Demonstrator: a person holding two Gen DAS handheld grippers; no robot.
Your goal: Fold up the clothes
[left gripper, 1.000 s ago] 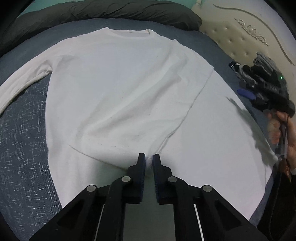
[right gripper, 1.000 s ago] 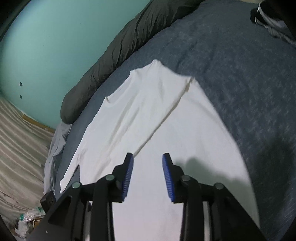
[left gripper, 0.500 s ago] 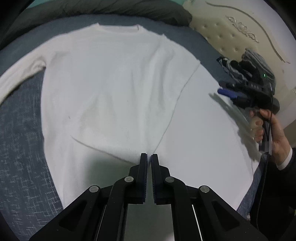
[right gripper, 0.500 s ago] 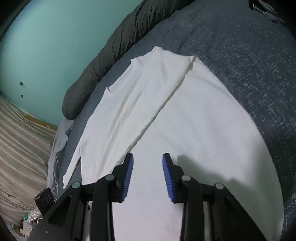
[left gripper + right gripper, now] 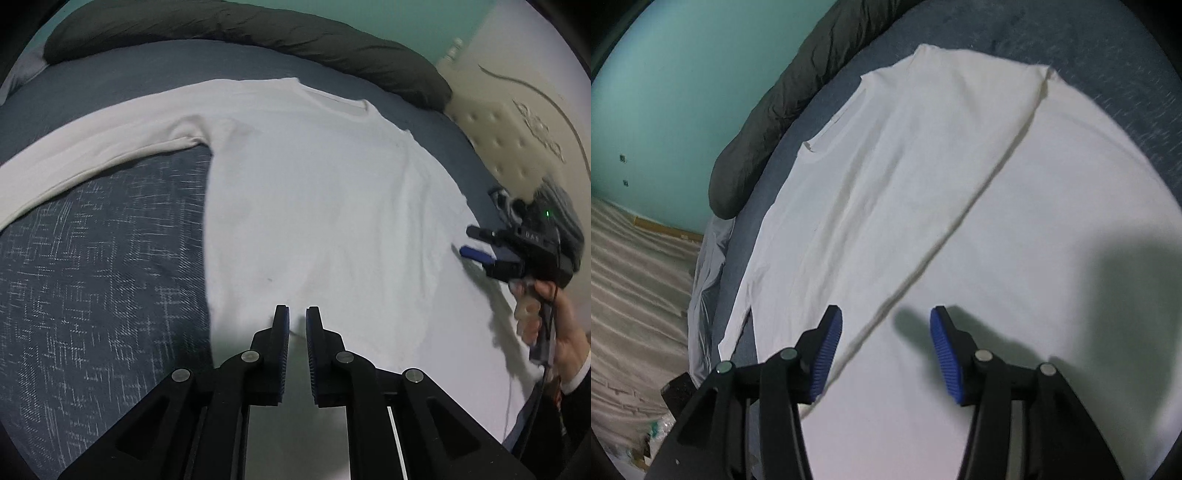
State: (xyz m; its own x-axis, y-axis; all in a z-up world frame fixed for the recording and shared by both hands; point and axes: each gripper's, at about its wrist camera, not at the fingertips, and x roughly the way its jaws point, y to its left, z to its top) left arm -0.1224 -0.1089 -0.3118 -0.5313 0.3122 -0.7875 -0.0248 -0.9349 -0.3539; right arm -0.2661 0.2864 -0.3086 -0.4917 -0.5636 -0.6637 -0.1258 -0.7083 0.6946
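Observation:
A white long-sleeved shirt lies flat on the blue bedspread, neckline away from me. One sleeve stretches out to the left. My left gripper hovers over the shirt's lower part; its jaws are opening from a narrow gap with nothing between them. In the right wrist view a fold edge runs diagonally across the shirt. My right gripper hangs just above that edge, jaws opening wide, not touching the cloth. The right gripper also shows at the shirt's right side, held by a hand.
A dark grey rolled duvet lies along the bed's far edge below a teal wall. A cream tufted headboard stands at the right, with grey clothing near it. The bed's edge and floor are on the left.
The left gripper swung left, bringing the spread sleeve into view, and its jaws parted slightly. The right gripper came lower and nearer the shirt, and its jaws opened much wider.

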